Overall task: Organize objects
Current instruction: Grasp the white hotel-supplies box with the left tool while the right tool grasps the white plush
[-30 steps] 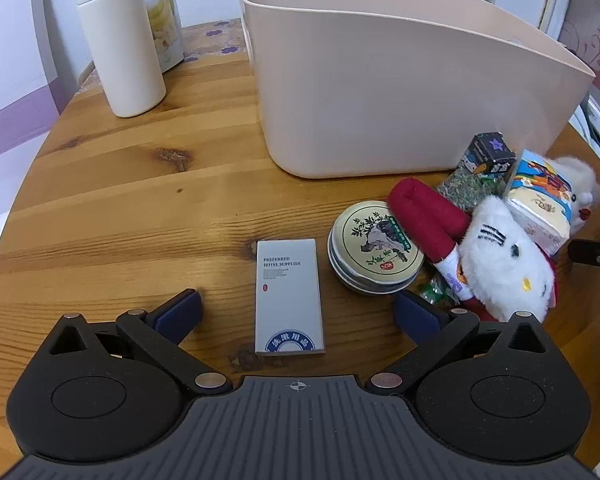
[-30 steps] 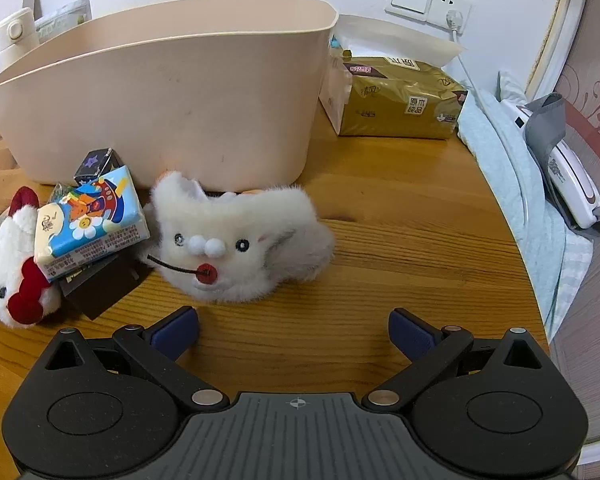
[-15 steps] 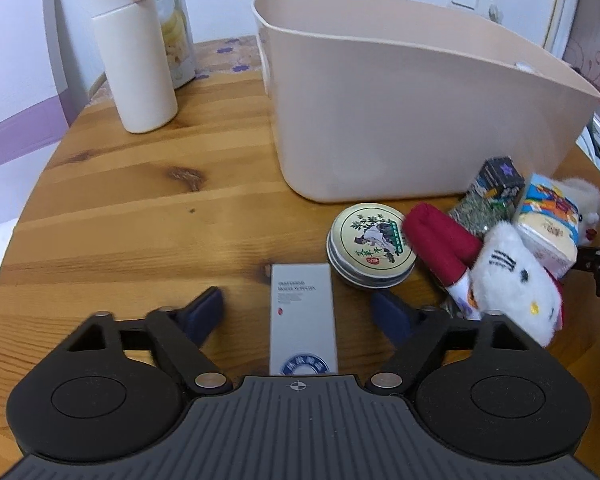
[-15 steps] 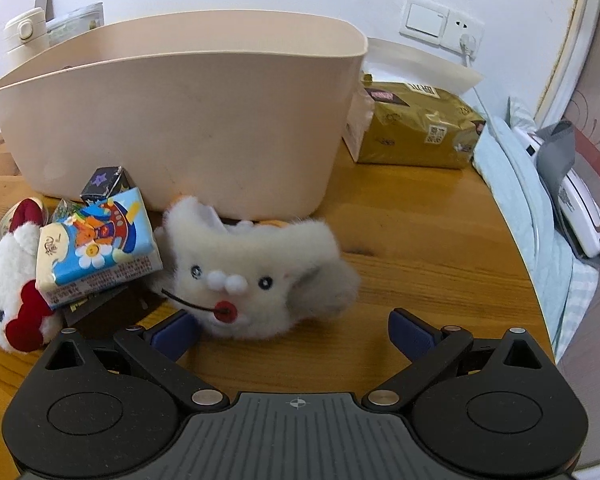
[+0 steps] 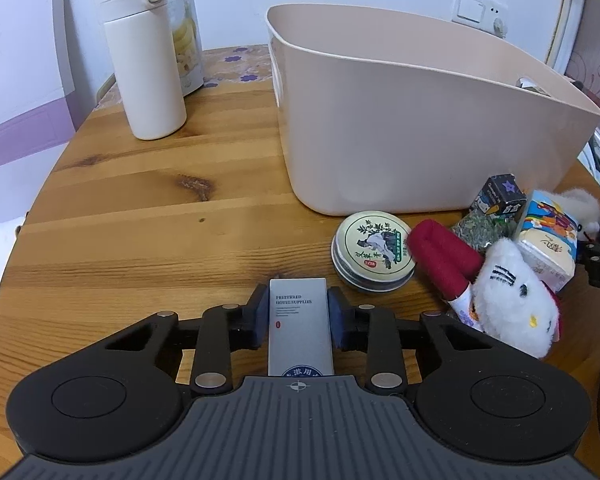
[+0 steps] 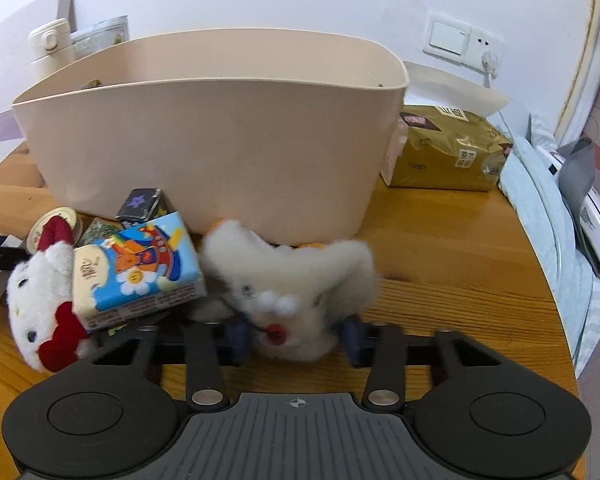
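- The left tool (image 5: 299, 320) is closed on a slim grey box (image 5: 300, 326) printed "PREFERRED HOTEL SUPPLIES"; both blue pads (image 5: 262, 314) press its long sides, and the box lies flat on the wooden table (image 5: 140, 220).
- Just right of the box sits a round tin (image 5: 372, 252) with a plant drawing on its lid, close in front of the beige plastic bin (image 5: 420, 132).
- Beside the tin lies a white cat plush (image 5: 516, 304) with a red bow, touching a cartoon-printed tissue pack (image 5: 548, 240); a small dark box with a star (image 5: 500, 196) stands against the bin wall behind them.
- A cream flask (image 5: 144, 52) stands upright at the table's far left, with a clear snack pouch (image 5: 186, 52) just behind it.
- The right tool (image 6: 296, 334) is drawn in around the lower part of a fluffy white plush (image 6: 292, 276) with a red nose; its blue pads (image 6: 236, 338) are sunk into the fur on both sides.
- That plush lies on the table right in front of the bin (image 6: 220, 148), touching the tissue pack (image 6: 140, 272) on its left.
- The cat plush (image 6: 40, 300) lies farther left, under the pack's edge.
- A gold wrapped package (image 6: 448, 152) rests on the table behind the bin's right end.
- From these views the inside of the bin is mostly hidden.
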A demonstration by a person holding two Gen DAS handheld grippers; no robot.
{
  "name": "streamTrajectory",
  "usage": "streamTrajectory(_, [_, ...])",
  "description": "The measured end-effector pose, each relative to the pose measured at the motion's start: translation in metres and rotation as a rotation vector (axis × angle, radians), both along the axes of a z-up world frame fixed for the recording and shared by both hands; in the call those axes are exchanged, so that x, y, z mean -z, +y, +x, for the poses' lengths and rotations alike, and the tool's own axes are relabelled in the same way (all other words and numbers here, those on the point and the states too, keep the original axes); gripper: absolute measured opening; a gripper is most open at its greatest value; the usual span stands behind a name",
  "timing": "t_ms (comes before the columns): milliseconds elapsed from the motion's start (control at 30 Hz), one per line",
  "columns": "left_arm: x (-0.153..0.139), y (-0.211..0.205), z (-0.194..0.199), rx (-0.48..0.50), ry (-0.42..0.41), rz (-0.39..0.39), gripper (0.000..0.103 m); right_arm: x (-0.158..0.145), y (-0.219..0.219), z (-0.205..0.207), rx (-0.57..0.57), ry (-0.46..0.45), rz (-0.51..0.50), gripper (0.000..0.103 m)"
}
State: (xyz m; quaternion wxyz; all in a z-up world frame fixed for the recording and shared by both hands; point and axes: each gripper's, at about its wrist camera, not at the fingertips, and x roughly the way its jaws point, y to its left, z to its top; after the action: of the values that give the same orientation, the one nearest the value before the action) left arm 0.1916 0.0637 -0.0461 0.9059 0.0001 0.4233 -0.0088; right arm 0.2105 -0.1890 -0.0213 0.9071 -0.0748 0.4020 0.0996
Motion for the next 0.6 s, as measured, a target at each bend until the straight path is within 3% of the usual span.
streamTrajectory(200, [-0.002,0.002,-0.006,-0.006,0.005,-0.017,0.031,-0.003,-0.008,-0.010,0.008,0.006,0.019,0.026])
streamTrajectory(600, [-0.026,-0.003,-0.018,0.016,-0.056,-0.016,0.031,-0.032,-0.037,-0.038,0.081,-0.060,0.078,0.026])
